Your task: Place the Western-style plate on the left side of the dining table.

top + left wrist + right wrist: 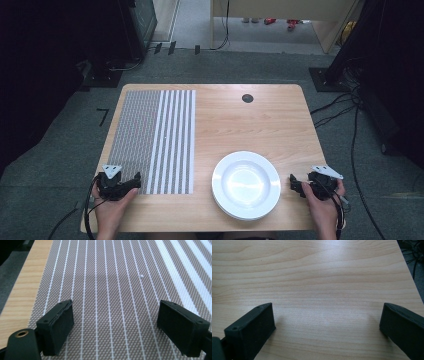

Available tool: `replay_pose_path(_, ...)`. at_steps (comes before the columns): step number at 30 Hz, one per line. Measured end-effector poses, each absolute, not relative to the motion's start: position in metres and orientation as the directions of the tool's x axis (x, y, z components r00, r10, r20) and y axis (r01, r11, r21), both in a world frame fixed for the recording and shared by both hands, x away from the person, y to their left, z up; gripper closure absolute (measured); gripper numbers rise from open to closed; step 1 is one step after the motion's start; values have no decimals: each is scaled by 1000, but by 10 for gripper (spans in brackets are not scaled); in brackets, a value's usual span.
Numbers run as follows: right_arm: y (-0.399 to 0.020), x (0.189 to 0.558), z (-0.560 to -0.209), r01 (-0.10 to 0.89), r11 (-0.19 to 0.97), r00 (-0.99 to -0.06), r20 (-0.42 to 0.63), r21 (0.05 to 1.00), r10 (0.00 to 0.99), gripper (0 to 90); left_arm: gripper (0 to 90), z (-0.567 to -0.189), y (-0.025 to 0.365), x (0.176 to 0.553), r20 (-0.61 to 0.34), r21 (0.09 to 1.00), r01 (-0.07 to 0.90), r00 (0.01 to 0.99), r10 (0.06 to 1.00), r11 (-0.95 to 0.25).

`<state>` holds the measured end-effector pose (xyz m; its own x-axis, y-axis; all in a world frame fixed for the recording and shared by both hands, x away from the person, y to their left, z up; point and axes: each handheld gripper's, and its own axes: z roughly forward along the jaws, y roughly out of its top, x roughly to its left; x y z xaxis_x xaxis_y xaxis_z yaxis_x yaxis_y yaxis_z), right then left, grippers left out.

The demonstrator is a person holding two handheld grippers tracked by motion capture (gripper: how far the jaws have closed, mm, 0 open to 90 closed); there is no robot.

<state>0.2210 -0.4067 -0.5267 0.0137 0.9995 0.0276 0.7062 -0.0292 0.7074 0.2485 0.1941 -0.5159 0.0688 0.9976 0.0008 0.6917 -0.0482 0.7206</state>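
Woven placemat (112, 290) lies under the spread left claw (115, 327); right claw (327, 327) spread over bare table (324, 277).

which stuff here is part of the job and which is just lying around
In the job: striped placemat under the open left gripper; stack of white plates near the open right gripper.
Lying about: cables on the floor, black grommet in the table.
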Motion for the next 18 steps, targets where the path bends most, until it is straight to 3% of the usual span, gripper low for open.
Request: replay_pose_path(18,-406,221,-527,705,-32,17,28,708,999,0,138,-476,156,251,-47,768,639,129,991,-47)
